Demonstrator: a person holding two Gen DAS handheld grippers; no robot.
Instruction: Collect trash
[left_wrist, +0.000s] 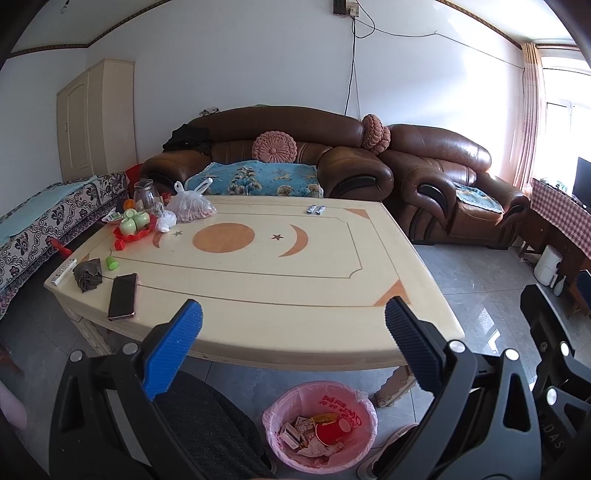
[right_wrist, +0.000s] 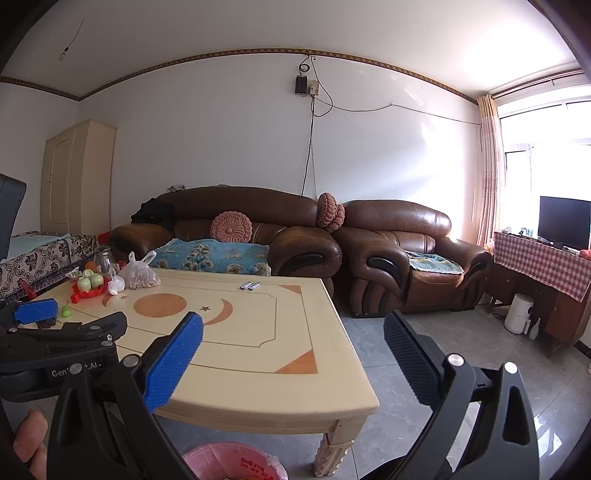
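A pink-lined trash bin stands on the floor below the table's near edge; it holds a red cup, small boxes and crumpled paper. Its rim also shows in the right wrist view. My left gripper is open and empty above the cream coffee table's near edge. My right gripper is open and empty, over the table's near right corner. On the table lie a crumpled dark wrapper, a small green cap and two small silver packets.
A phone and a remote lie at the table's left. A red tray with green cups, a plastic bag and a glass jug stand far left. Brown sofas stand behind.
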